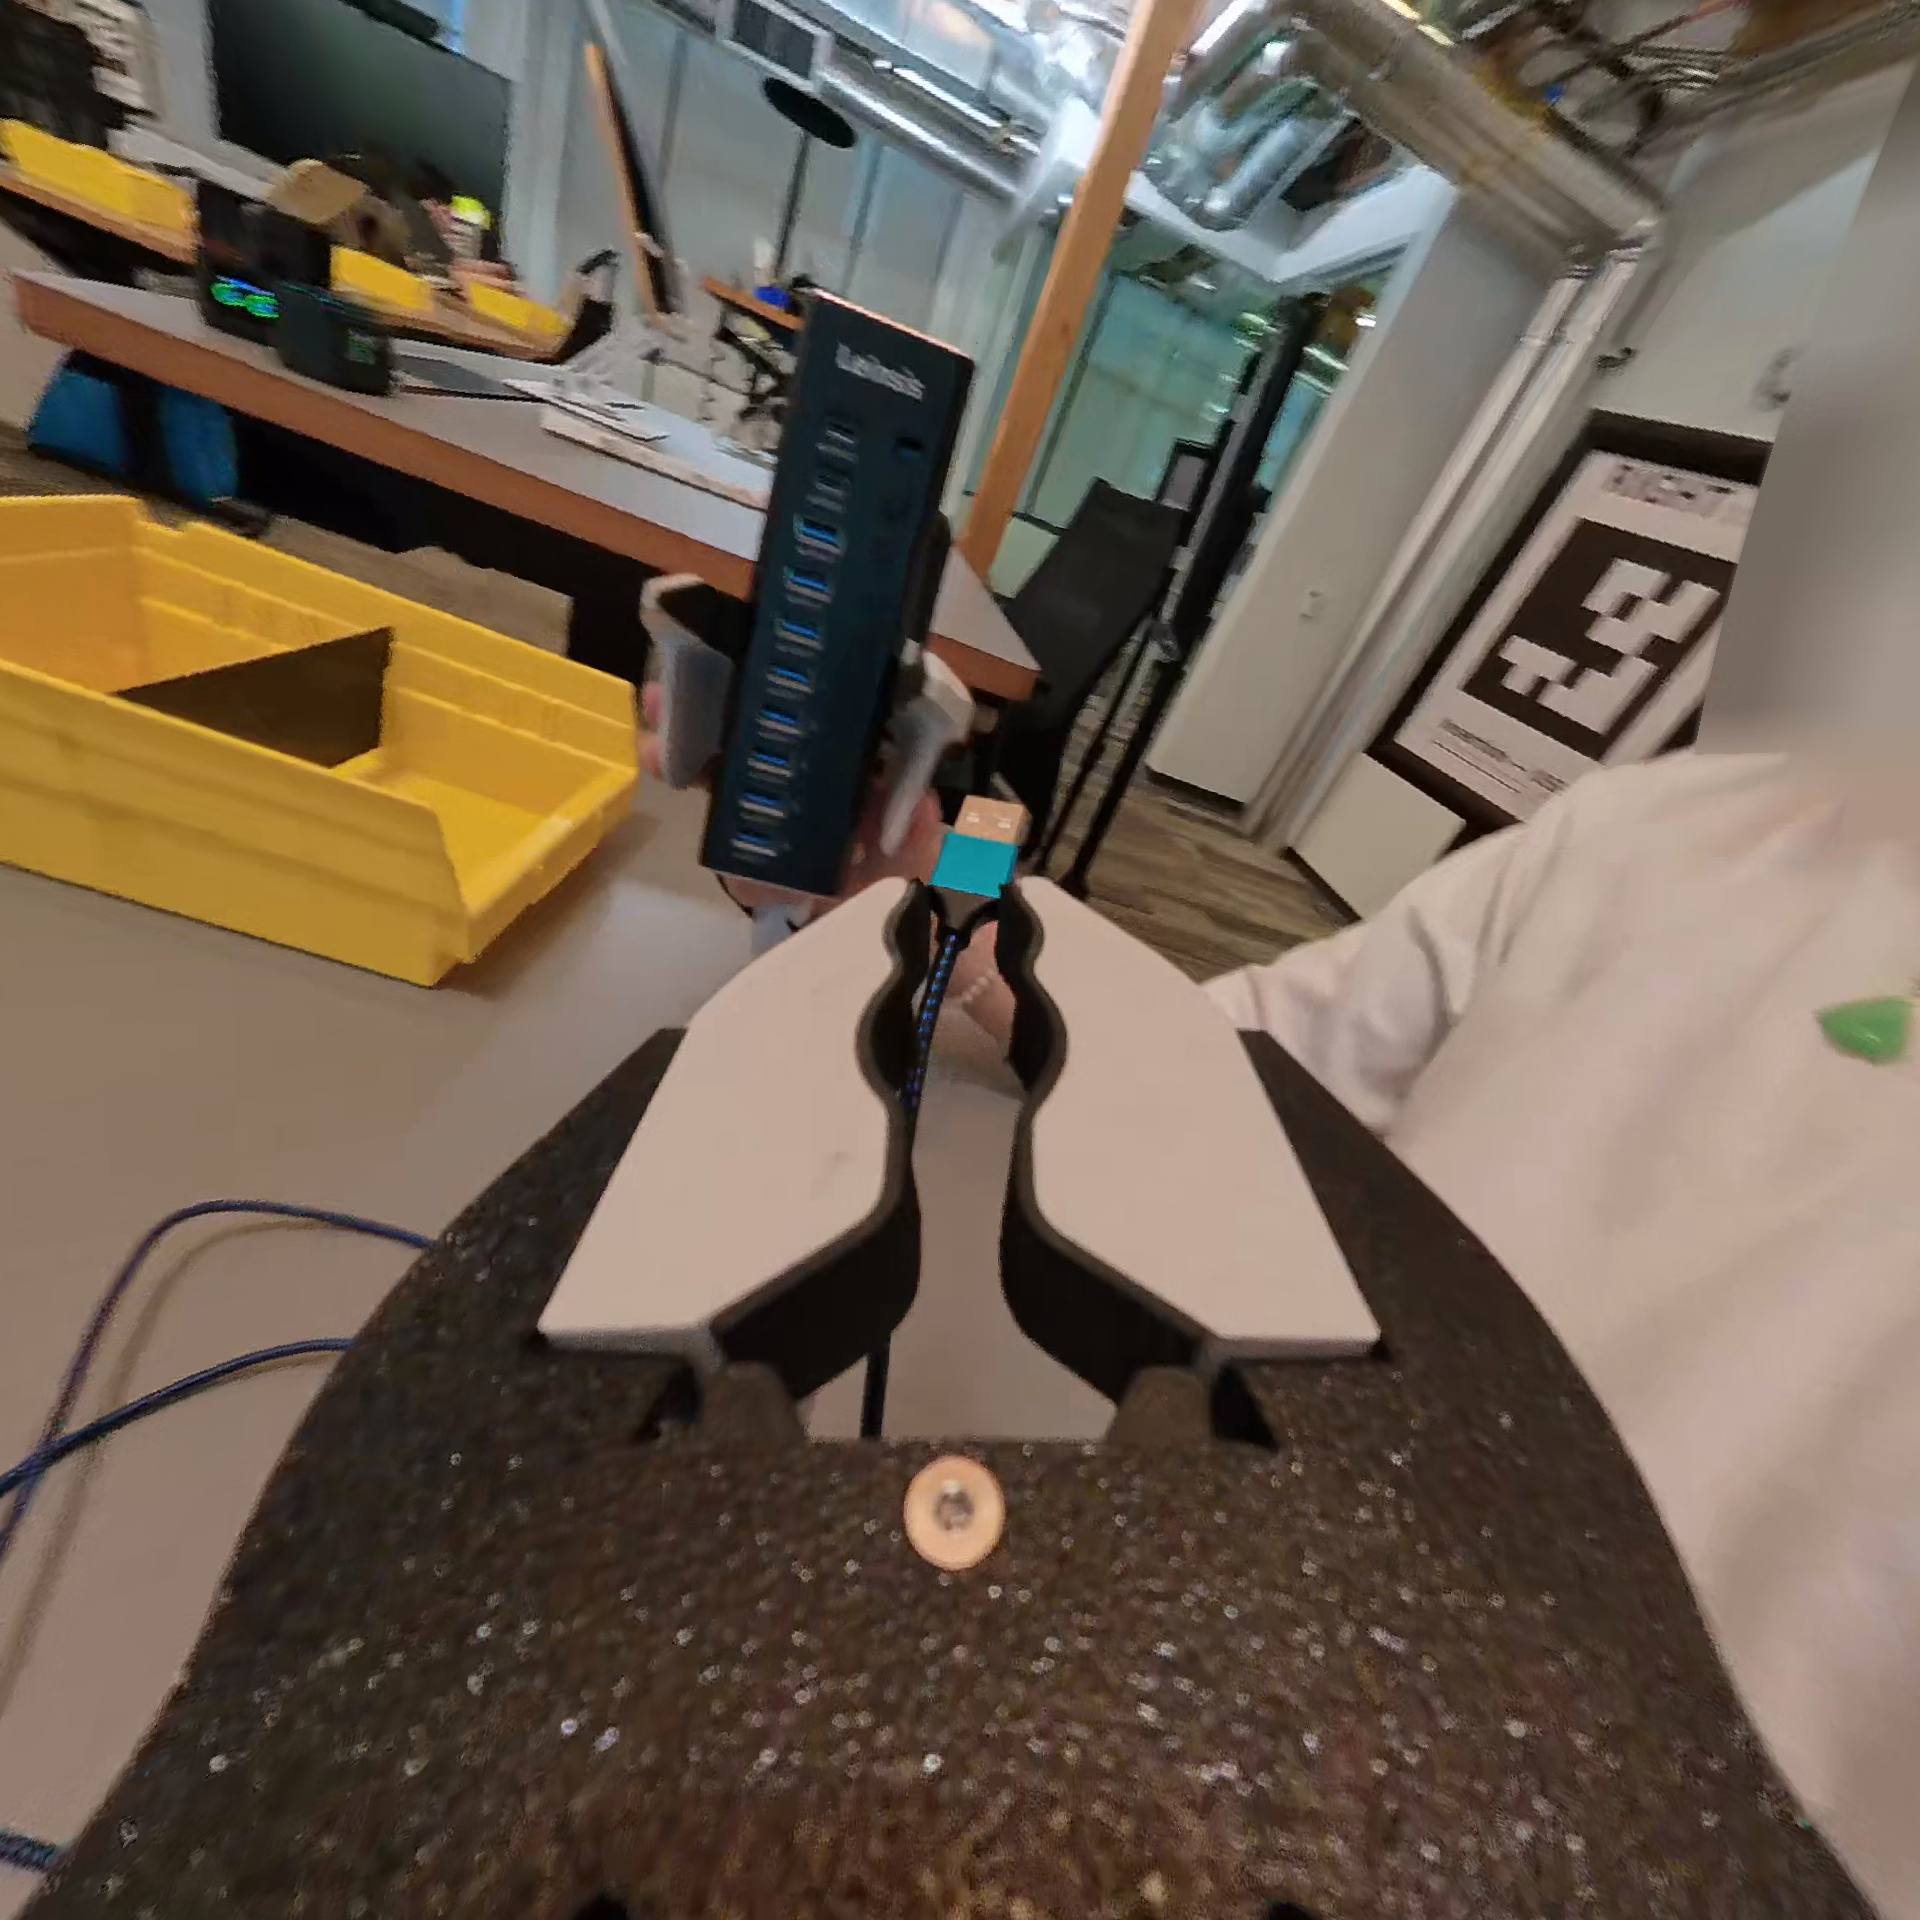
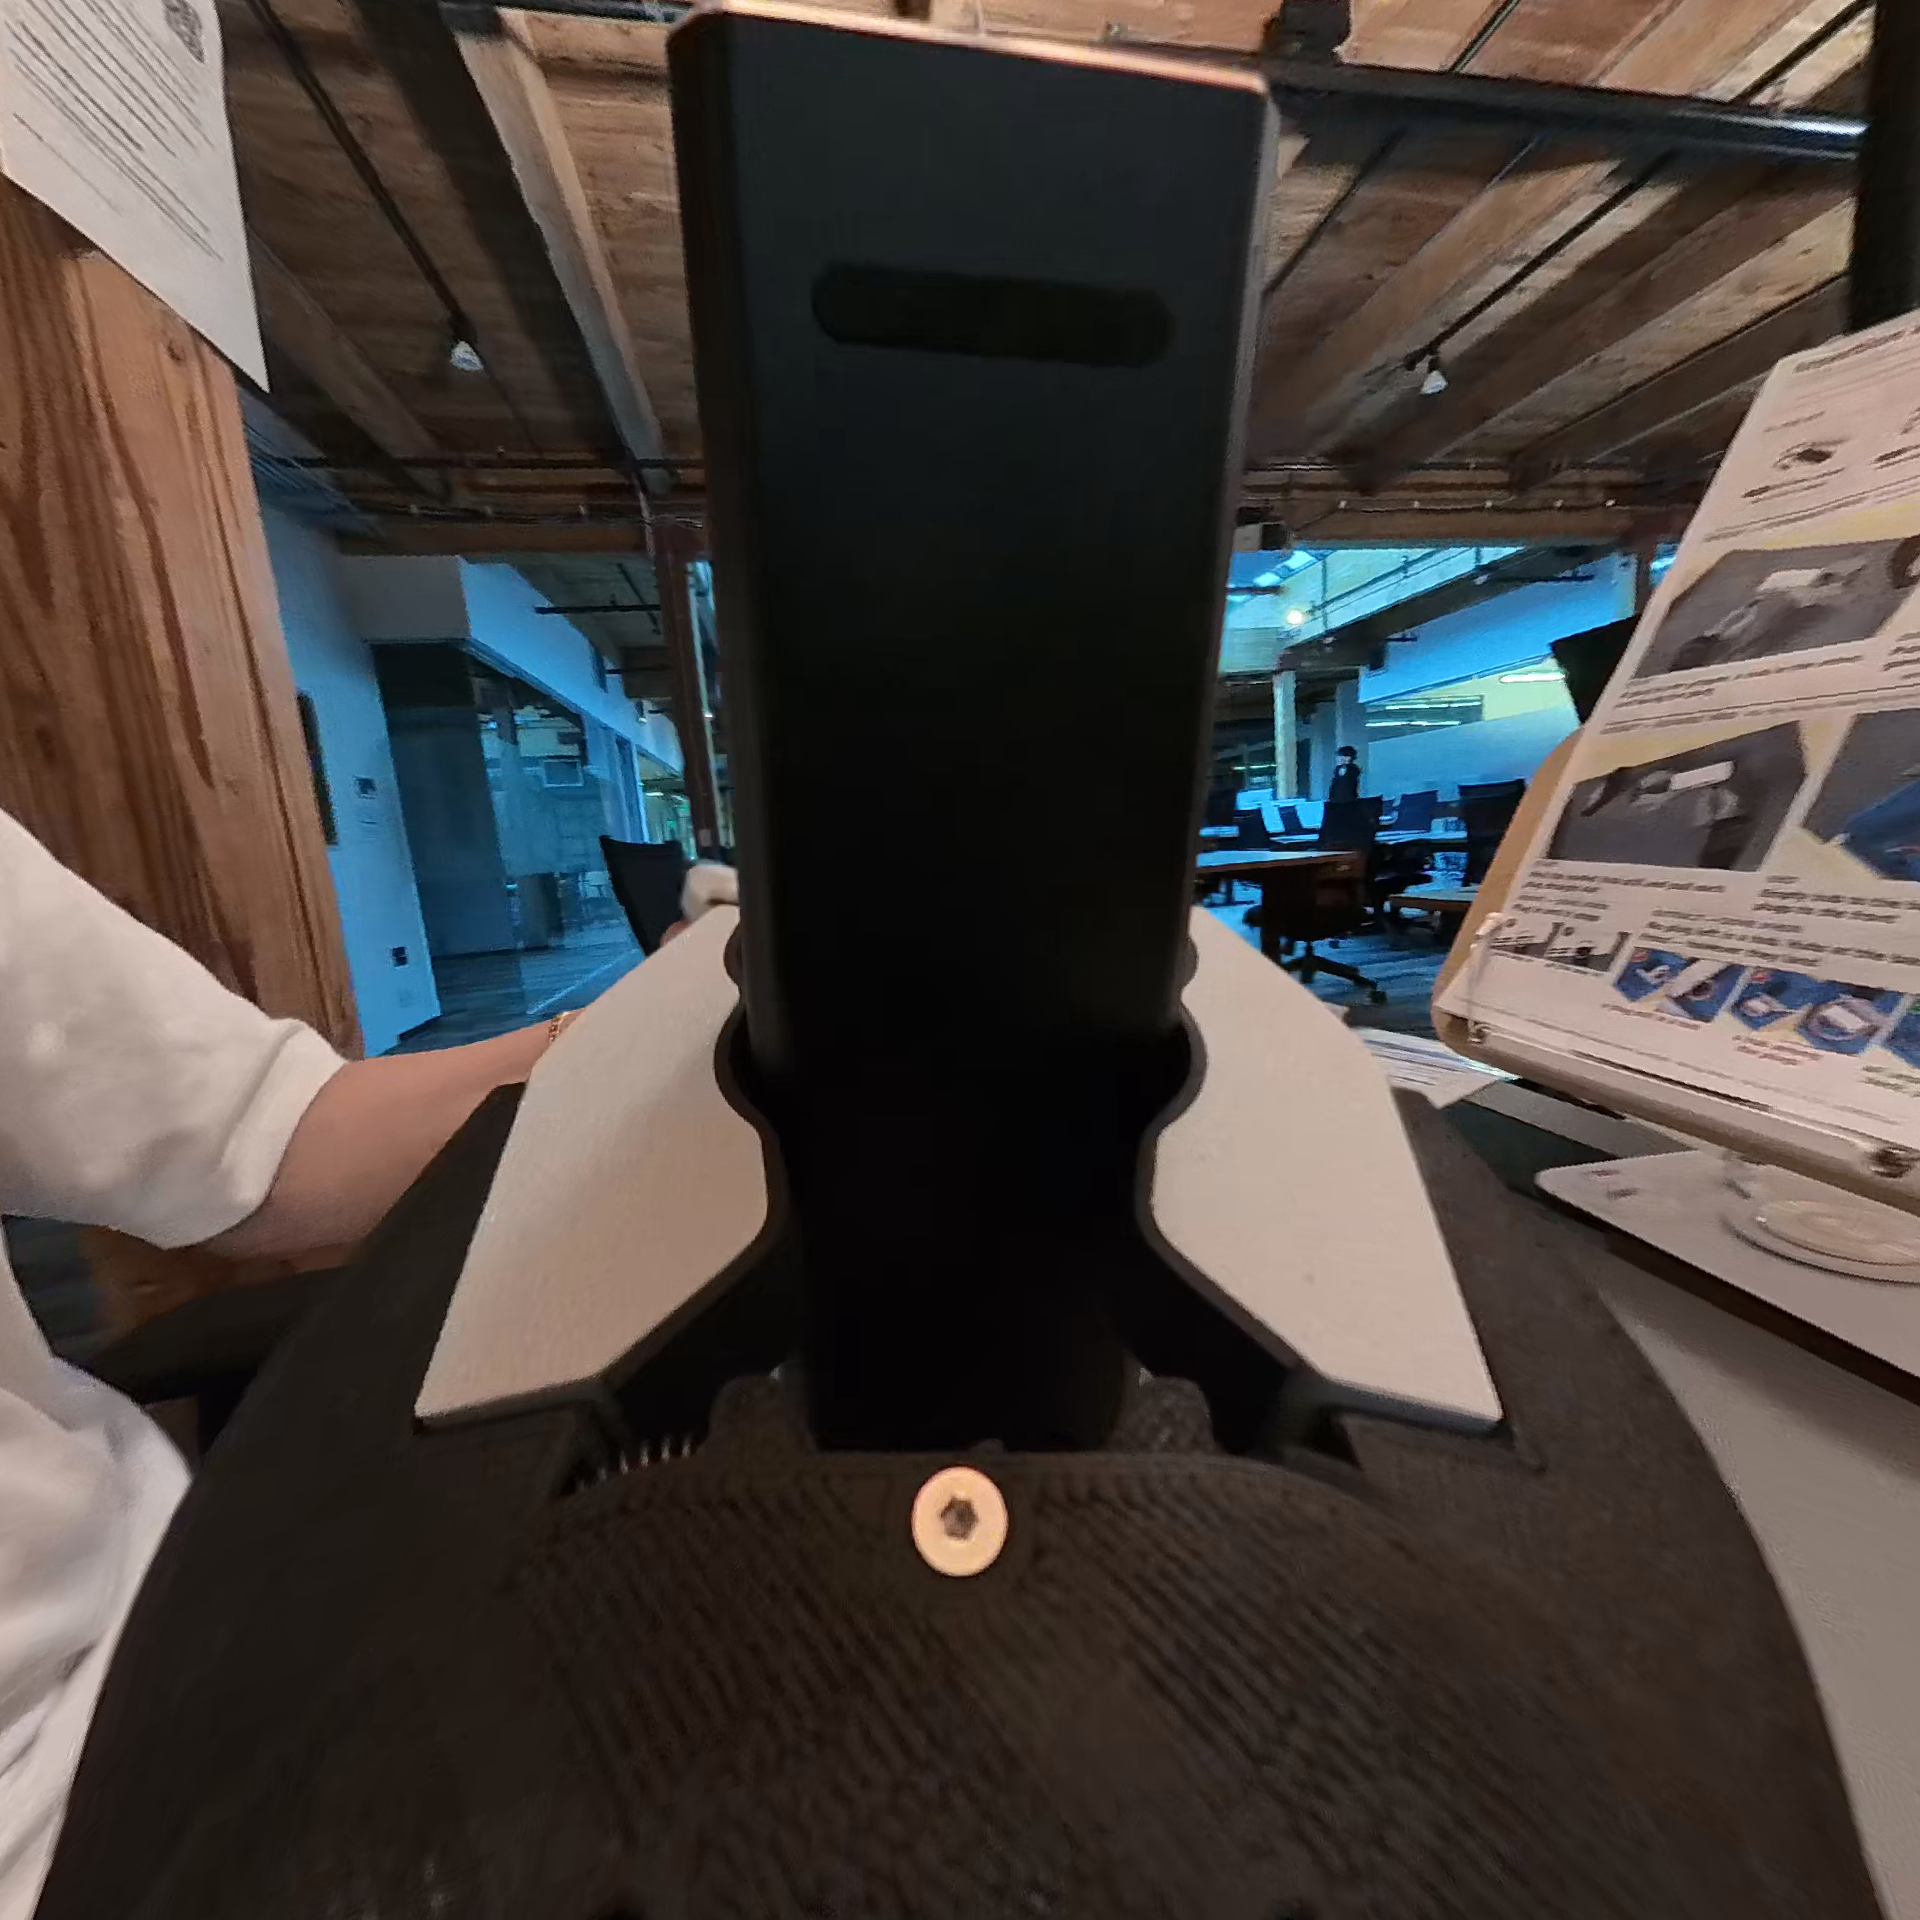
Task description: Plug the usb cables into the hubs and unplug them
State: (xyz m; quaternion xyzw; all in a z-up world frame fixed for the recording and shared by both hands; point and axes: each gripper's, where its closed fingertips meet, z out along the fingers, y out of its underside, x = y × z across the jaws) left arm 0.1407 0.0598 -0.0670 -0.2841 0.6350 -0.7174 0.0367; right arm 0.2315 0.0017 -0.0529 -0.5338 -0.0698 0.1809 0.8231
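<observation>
A: What does the left gripper (image 1: 961, 899) hold?
B: It pinches the braided USB cable (image 1: 975, 860), plug just right of the hub (image 1: 831, 623).
A: And the right gripper (image 2: 961, 997)?
B: Clamped on that upright hub, off the table (image 1: 208, 1091).

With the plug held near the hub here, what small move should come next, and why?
Probably ease the left hand-held gripper up and left to line the USB plug up with a port. The plug sits free beside the lower right edge of the hub, which the right hand-held gripper holds upright, ports facing the plug.
</observation>
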